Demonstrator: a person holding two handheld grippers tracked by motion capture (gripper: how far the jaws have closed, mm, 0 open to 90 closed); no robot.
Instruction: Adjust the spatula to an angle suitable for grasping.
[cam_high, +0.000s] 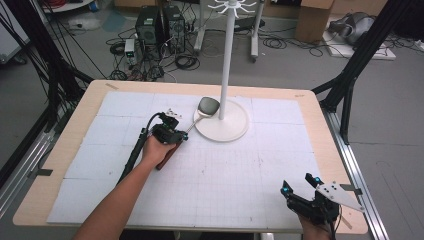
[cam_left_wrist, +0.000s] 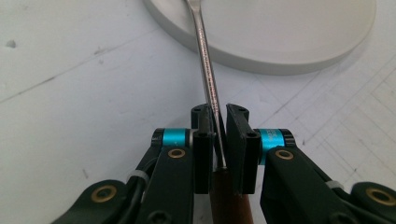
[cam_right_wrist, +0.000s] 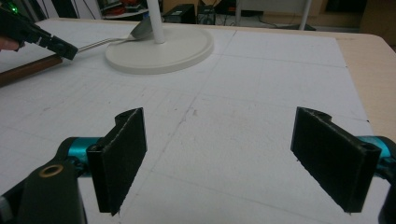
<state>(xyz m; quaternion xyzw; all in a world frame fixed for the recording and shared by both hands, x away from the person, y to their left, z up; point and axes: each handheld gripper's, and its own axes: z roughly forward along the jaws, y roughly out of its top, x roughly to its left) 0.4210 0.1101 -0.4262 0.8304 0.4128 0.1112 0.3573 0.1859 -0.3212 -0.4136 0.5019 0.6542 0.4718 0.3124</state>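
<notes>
L gripper (cam_high: 181, 135), centre-left of high view, jaws closed on the ladle's (cam_high: 202, 111) metal shaft just above its wooden handle (bowl lies on the stand base (cam_high: 235, 130), frame centre). R gripper (cam_high: 296, 186), lower right, jaws wide apart, holding nothing.

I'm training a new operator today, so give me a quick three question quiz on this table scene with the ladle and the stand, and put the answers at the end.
1. True or false: the left gripper is closed on the metal shaft of the ladle.
2. Where does the ladle's bowl rest? A) on the white mat B) on the round base of the white stand C) hanging from the stand's hooks
3. Fill in: the right gripper has its jaws ____ and holds nothing.

Key: 1 true; 2 B; 3 open.
</notes>
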